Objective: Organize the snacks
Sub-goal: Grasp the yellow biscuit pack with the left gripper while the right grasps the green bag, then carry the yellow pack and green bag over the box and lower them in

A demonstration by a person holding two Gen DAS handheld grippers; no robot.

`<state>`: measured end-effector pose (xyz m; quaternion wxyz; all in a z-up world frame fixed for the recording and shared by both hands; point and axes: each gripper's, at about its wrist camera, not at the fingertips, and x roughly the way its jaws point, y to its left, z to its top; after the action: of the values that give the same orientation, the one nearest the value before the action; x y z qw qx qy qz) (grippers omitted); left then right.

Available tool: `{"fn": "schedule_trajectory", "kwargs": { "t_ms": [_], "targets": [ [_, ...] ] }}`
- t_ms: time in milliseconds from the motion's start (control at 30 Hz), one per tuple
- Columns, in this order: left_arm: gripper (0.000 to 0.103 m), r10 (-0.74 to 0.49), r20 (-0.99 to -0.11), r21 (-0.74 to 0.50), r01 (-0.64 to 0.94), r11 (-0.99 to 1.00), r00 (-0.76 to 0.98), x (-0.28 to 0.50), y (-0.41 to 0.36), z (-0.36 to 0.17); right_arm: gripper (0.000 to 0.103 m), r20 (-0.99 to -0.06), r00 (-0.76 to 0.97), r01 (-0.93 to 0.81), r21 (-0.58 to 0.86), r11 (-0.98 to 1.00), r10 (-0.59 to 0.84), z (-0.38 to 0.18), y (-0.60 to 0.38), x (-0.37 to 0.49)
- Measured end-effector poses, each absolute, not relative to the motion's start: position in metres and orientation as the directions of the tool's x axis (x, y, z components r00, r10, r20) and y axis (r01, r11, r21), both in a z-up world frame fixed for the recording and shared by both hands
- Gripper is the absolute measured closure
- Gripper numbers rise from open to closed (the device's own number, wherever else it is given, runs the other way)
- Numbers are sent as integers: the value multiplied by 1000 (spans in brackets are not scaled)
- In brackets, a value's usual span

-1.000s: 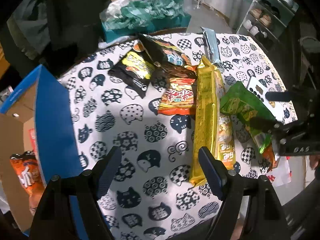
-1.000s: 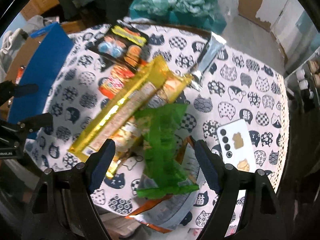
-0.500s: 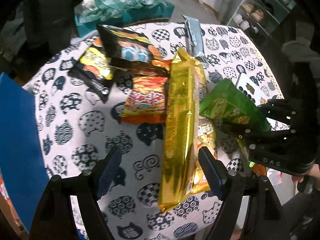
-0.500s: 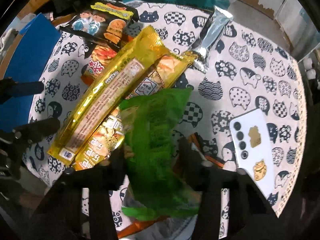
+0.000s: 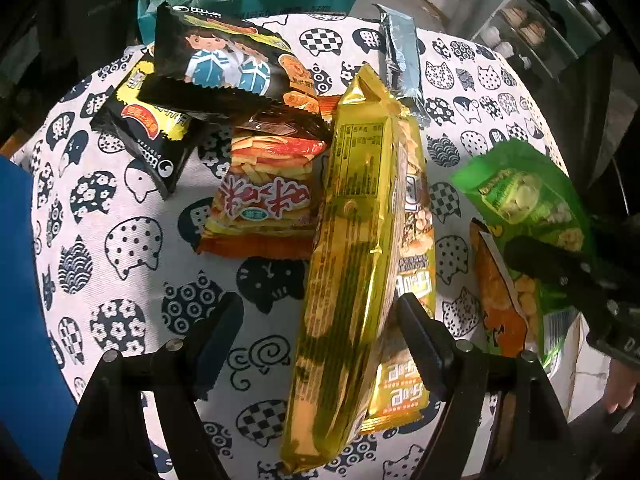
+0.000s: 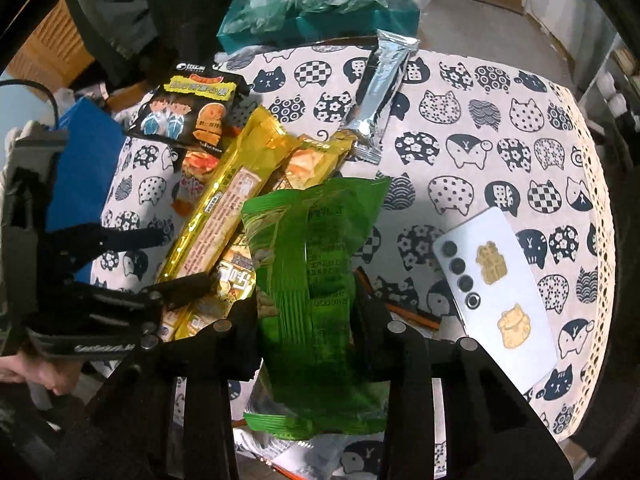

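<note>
Several snack packs lie on a round table with a cat-print cloth (image 6: 480,120). My right gripper (image 6: 308,320) has its jaws closing, with both pads pressing a green snack bag (image 6: 308,264) near its lower end. That bag (image 5: 524,196) also shows at the right of the left wrist view. My left gripper (image 5: 318,332) stands open low over the table, astride the near end of a long gold packet (image 5: 352,240). The packet lies between its fingers without being squeezed. A second yellow packet (image 5: 412,280) lies under the gold one.
An orange-red chip bag (image 5: 268,200), two black snack bags (image 5: 224,64) and a silver bar (image 6: 380,92) lie further back. A white phone (image 6: 496,288) rests at the right. A blue box (image 6: 84,160) stands left of the table and a teal bag (image 6: 320,4) behind it.
My right gripper's jaws came together on the green bag. My left gripper moved right and down, from bare cloth to over the gold packet's near end, still open.
</note>
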<state>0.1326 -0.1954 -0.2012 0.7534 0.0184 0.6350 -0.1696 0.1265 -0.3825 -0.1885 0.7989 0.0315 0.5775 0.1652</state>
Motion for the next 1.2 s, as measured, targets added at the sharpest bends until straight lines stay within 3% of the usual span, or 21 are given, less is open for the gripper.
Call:
{"fn": "schedule_trajectory", "kwargs": {
  "t_ms": [167, 267, 333, 467, 533, 1000, 1200],
  "targets": [
    [23, -256, -955, -213, 258, 942, 147, 135, -196, -203, 68, -908, 280, -225, 254, 941, 312, -187, -382, 122],
    [38, -268, -952, -223, 263, 939, 148, 136, -198, -205, 68, -906, 283, -225, 257, 940, 315, -186, -381, 121],
    [55, -292, -945, -245, 272, 930, 148, 135, -199, -204, 68, -905, 286, -225, 256, 940, 315, -185, -380, 120],
    [64, -288, -942, -228, 306, 924, 169, 132, -203, -199, 68, -902, 294, -220, 258, 941, 317, -184, -379, 120],
    [75, -279, -938, -202, 332, 921, 203, 127, -204, -193, 68, -897, 301, -218, 266, 939, 324, -182, -379, 120],
    [75, -208, -914, -72, 368, 927, 347, 98, -185, -137, 68, -875, 363, -202, 262, 944, 321, -153, -372, 116],
    [75, -206, -903, -71, 341, 937, 378, 85, -164, -113, 68, -860, 389, -224, 260, 939, 331, -133, -359, 105]
  ]
}}
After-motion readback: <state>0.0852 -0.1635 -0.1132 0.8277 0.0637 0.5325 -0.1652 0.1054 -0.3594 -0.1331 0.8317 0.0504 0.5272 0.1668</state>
